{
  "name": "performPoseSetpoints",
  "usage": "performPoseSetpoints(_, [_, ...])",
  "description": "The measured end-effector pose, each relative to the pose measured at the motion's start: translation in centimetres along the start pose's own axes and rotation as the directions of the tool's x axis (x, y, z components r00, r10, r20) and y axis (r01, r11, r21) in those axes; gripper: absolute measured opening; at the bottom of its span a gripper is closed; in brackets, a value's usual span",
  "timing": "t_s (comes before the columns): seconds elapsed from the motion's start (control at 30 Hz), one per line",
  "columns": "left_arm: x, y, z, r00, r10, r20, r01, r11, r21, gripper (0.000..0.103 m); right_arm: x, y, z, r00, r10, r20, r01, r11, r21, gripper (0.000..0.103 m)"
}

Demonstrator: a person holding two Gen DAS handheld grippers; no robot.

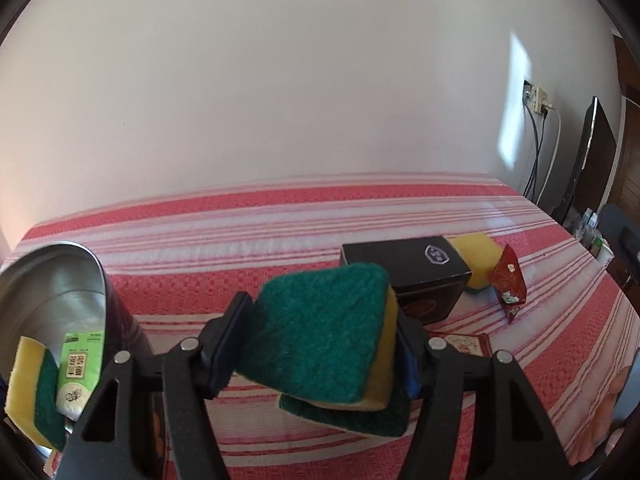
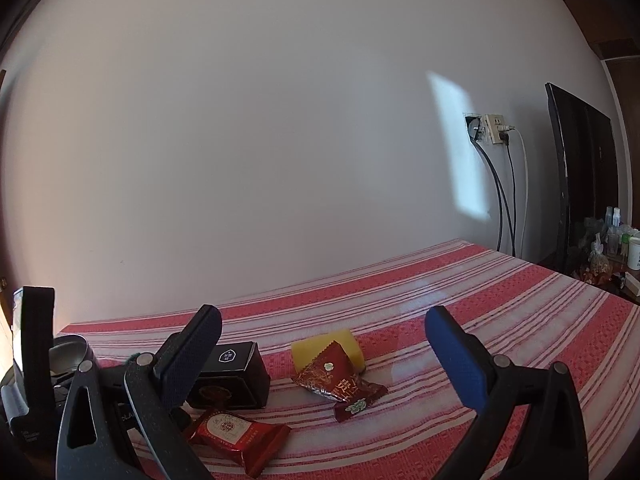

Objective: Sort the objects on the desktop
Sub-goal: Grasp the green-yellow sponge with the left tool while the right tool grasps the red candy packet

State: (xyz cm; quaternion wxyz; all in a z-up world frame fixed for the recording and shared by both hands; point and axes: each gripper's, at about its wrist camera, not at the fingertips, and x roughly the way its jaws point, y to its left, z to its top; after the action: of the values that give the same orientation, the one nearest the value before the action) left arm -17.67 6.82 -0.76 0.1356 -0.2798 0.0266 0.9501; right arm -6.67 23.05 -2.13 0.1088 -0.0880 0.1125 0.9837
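Scouring sponge [image 1: 320,336], green pad up and yellow foam beneath, sits between the jaws of the left gripper [image 1: 320,348]; both pads press on its sides, so it is clamped, held above the striped cloth. A second green-and-yellow sponge [image 1: 360,416] lies flat on the cloth directly under it, partly hidden.

Left edge of the left wrist view: a metal tin [image 1: 60,280], open mouth toward the camera. Inside it a third sponge [image 1: 32,388] stands on edge beside a green-labelled packet [image 1: 78,372].

Beyond the clamped sponge: a black box [image 1: 408,268] with a white emblem on top. A yellow sponge [image 1: 478,256] lies just behind the box on its right side. A red foil snack packet [image 1: 508,284] leans against that sponge. Another red packet [image 1: 464,344] lies flat near the gripper's right finger, mostly hidden.

Right gripper [image 2: 324,352]: jaws spread wide, nothing between them, hanging over the cloth. Below and ahead of it a red snack packet [image 2: 240,436] lies flat, close to the front of the black box; the crumpled red packet with gold print rests against the yellow sponge, farther out.

Red-and-white striped cloth [image 1: 280,216] covers the whole table. Plain pale wall [image 1: 280,80] behind, wall socket with cables [image 2: 496,132] and a dark monitor [image 2: 580,176] at the right.
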Motion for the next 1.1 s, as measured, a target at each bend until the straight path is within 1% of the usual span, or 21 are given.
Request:
performPoseSetpoints(0.03, [-1.1, -0.3, -0.2, 0.999, 0.007, 0.050, -0.008, 1.000, 0.016, 0.064, 0.1, -0.3, 0.0, 1.000, -0.004, -0.003, 0.004, 1.000, 0.014, 0.103])
performPoseSetpoints(0.1, [-3.3, -1.0, -0.6, 0.988, 0.021, 0.151, -0.027, 0.999, 0.037, 0.064, 0.4, -1.2, -0.1, 1.000, -0.009, -0.019, 0.010, 0.998, 0.057, 0.103])
performPoseSetpoints(0.13, [-4.0, -1.0, -0.7, 0.983, 0.022, 0.182, -0.029, 0.999, 0.039, 0.064, 0.6, -1.7, -0.1, 0.999, -0.010, -0.034, 0.013, 0.997, 0.082, 0.103])
performPoseSetpoints(0.23, [-5.6, -1.0, -1.0, 0.971, -0.006, 0.237, -0.001, 1.000, 0.030, 0.064, 2.1, -3.2, -0.3, 0.994, 0.016, -0.112, 0.001, 0.989, 0.149, 0.103])
performPoseSetpoints(0.3, [-6.4, -0.5, -1.2, 0.965, -0.013, 0.261, 0.009, 1.000, 0.016, 0.064, 3.1, -4.1, -0.4, 0.986, 0.023, -0.167, 0.005, 0.987, 0.163, 0.103])
performPoseSetpoints(0.37, [-6.5, 0.6, -0.6, 0.967, -0.014, 0.256, 0.012, 1.000, 0.007, 0.065, 4.3, -4.3, -0.3, 0.975, 0.022, -0.221, 0.008, 0.991, 0.133, 0.103])
performPoseSetpoints(0.43, [-6.3, 0.6, -0.3, 0.968, -0.016, 0.250, 0.014, 1.000, 0.007, 0.065, 5.8, -4.0, -0.1, 0.955, 0.050, -0.291, -0.027, 0.996, 0.083, 0.103])
performPoseSetpoints(0.47, [-6.3, 0.7, -0.3, 0.968, -0.016, 0.251, 0.014, 1.000, 0.010, 0.065, 6.7, -3.7, -0.1, 0.940, 0.069, -0.335, -0.052, 0.997, 0.060, 0.103])
performPoseSetpoints(0.53, [-6.7, 1.0, -0.6, 0.966, -0.018, 0.256, 0.014, 1.000, 0.014, 0.065, 8.4, -3.2, -0.3, 0.916, 0.054, -0.396, -0.056, 0.998, 0.007, 0.103])
performPoseSetpoints(0.6, [-6.4, 0.6, -0.5, 0.966, -0.018, 0.258, 0.016, 1.000, 0.013, 0.065, 9.9, -2.7, -0.8, 0.888, 0.044, -0.457, -0.071, 0.997, -0.042, 0.103])
performPoseSetpoints(0.67, [-6.3, 0.7, -0.5, 0.967, -0.023, 0.254, 0.021, 1.000, 0.009, 0.065, 10.8, -2.5, -1.6, 0.854, 0.057, -0.517, -0.100, 0.993, -0.055, 0.103])
performPoseSetpoints(0.73, [-6.1, 0.7, -0.5, 0.968, -0.028, 0.248, 0.027, 1.000, 0.007, 0.065, 10.8, -2.6, -2.1, 0.845, 0.058, -0.531, -0.104, 0.993, -0.056, 0.103])
performPoseSetpoints(0.77, [-6.1, 0.6, -0.5, 0.969, -0.030, 0.246, 0.029, 1.000, 0.008, 0.065, 10.7, -2.5, -2.1, 0.846, 0.061, -0.530, -0.109, 0.992, -0.059, 0.103])
performPoseSetpoints(0.8, [-6.0, 0.6, -0.5, 0.969, -0.030, 0.244, 0.029, 1.000, 0.008, 0.065, 10.7, -2.4, -2.0, 0.850, 0.057, -0.523, -0.111, 0.991, -0.073, 0.103])
performPoseSetpoints(0.9, [-6.0, 0.4, -0.6, 0.969, -0.031, 0.246, 0.030, 1.000, 0.010, 0.065, 10.9, -1.5, -1.8, 0.860, 0.002, -0.510, -0.106, 0.979, -0.175, 0.103])
performPoseSetpoints(0.93, [-5.9, 0.4, -0.6, 0.969, -0.032, 0.244, 0.030, 0.999, 0.011, 0.065, 11.2, -1.1, -1.9, 0.857, -0.012, -0.516, -0.114, 0.971, -0.212, 0.102])
performPoseSetpoints(1.03, [-6.0, 0.5, -0.6, 0.970, -0.032, 0.239, 0.031, 0.999, 0.010, 0.065, 12.1, -0.3, -2.7, 0.834, -0.058, -0.548, -0.128, 0.947, -0.296, 0.101])
performPoseSetpoints(1.07, [-6.3, 0.9, -0.8, 0.971, -0.031, 0.238, 0.030, 1.000, 0.009, 0.065, 12.3, -0.1, -3.0, 0.823, -0.057, -0.565, -0.138, 0.945, -0.296, 0.098])
performPoseSetpoints(1.1, [-6.3, 1.0, -0.8, 0.971, -0.031, 0.236, 0.030, 1.000, 0.009, 0.067, 12.4, -0.1, -3.1, 0.815, -0.051, -0.577, -0.147, 0.945, -0.291, 0.078])
